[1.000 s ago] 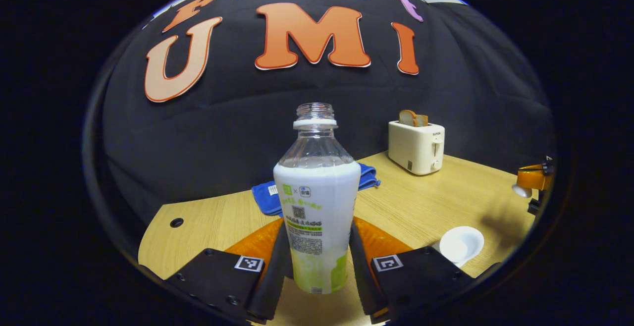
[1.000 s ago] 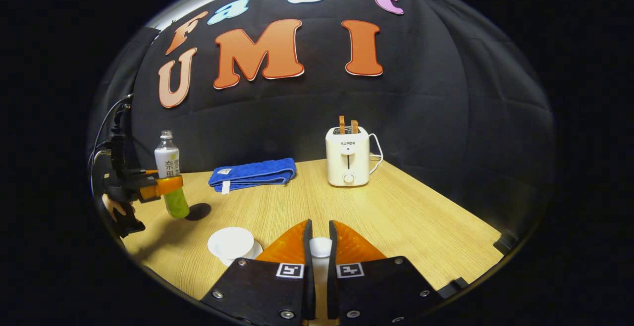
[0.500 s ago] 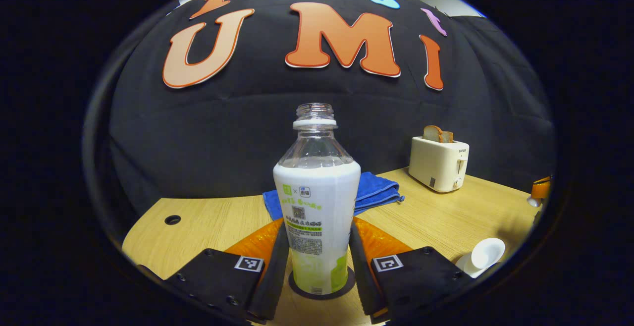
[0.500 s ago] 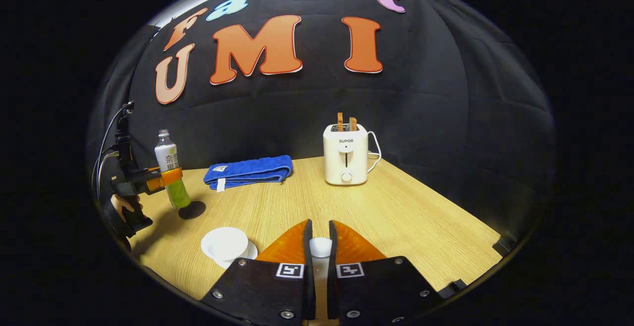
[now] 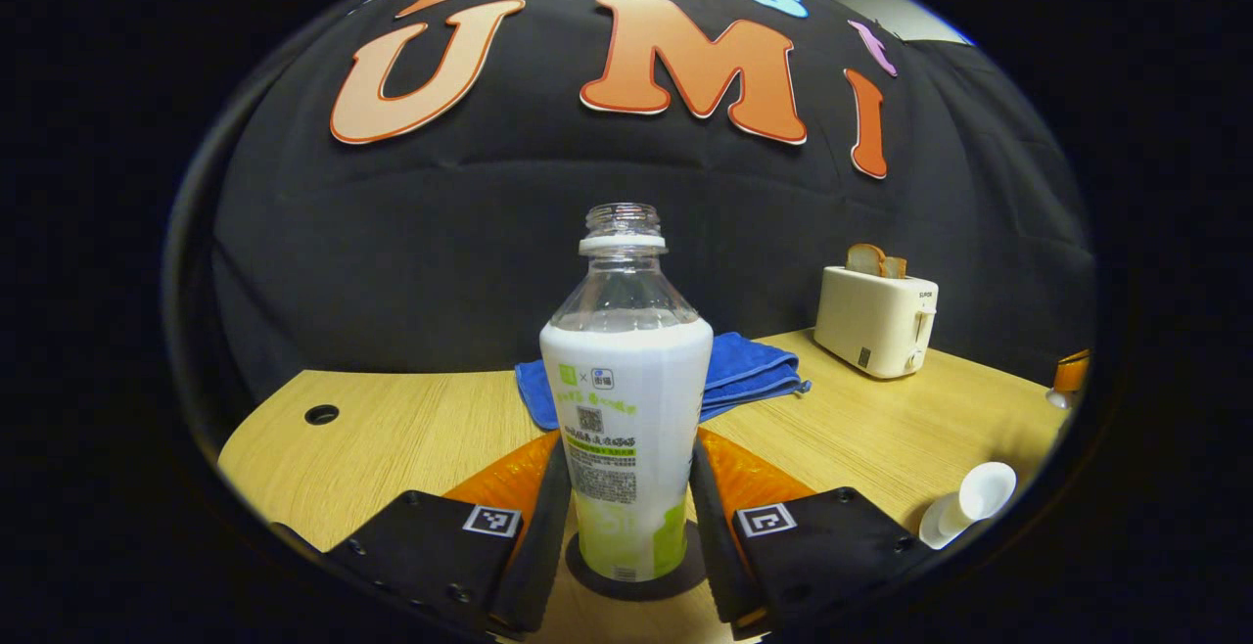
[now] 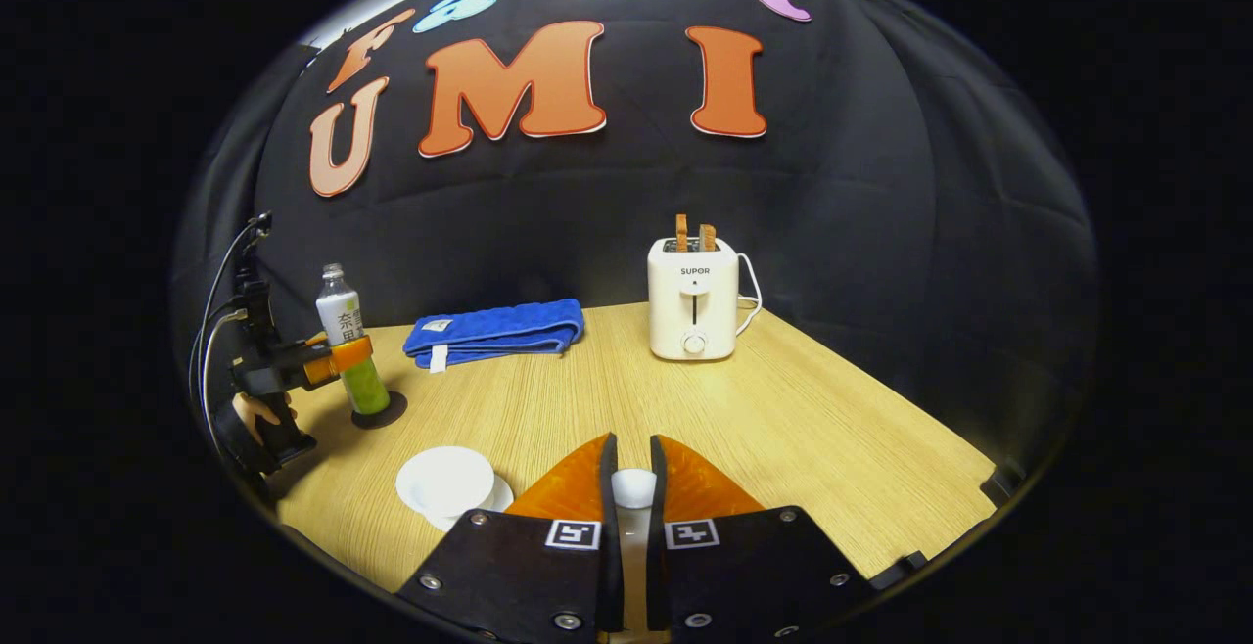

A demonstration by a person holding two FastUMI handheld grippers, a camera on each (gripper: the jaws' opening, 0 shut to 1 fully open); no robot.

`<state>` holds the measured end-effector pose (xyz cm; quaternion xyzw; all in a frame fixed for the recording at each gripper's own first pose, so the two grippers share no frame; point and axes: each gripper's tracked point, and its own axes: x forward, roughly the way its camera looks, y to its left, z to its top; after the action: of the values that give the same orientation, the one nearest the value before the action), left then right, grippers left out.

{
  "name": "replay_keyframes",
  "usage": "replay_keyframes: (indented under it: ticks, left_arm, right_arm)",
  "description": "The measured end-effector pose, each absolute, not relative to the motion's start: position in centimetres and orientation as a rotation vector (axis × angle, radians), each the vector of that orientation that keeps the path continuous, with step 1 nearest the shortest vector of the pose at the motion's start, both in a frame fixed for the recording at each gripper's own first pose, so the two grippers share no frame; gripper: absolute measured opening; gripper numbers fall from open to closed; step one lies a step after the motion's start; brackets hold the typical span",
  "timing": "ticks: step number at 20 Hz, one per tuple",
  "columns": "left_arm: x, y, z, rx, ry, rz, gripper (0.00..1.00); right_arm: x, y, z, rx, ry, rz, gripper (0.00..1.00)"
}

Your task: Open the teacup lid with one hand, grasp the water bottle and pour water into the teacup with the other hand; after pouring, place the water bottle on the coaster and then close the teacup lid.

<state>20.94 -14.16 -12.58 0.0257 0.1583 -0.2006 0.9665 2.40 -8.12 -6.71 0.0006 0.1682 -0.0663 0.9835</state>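
Dark and round, the coaster now sits directly under the water bottle, which a second ago hung above bare table; the bottle has come down onto it. The left gripper still pinches the bottle between both fingers, so release looks like the step in hand. Well off to that gripper's right stands the open teacup. The right gripper, pressed nearly together, holds the white lid by its knob.

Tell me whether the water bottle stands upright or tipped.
Upright: the water bottle stands straight on the coaster, mouth up, between the left claw fingers.
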Motion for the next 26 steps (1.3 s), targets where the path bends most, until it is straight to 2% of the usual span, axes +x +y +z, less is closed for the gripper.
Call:
replay_keyframes:
  ticks: [4,13,17,21,25,26]
  left_arm:
    - [20.8,-14.1,-12.7,0.052,0.321,-0.409,0.65]
    - [20.7,-14.0,-13.0,0.06,0.33,-0.409,0.74]
    - [20.4,-14.0,-13.7,0.07,0.346,-0.408,0.72]
    - [20.3,-14.0,-14.0,0.08,0.352,-0.407,0.82]
    - [20.3,-14.1,-14.1,0.102,0.346,-0.405,0.87]
    - [20.2,-14.1,-14.1,0.107,0.344,-0.404,0.92]
  right_arm:
    - [2.5,-7.9,-6.7,0.001,0.34,-0.127,0.1]
    - [2.5,-7.5,-6.9,0.0,0.347,-0.117,0.1]
    - [2.4,-7.4,-7.1,-0.002,0.352,-0.112,0.1]
    - [2.5,-7.0,-6.8,0.004,0.341,-0.106,0.1]
    - [3.0,-5.2,-6.5,0.013,0.326,-0.06,0.1]
    - [3.2,-4.5,-6.5,0.017,0.321,-0.04,0.1]
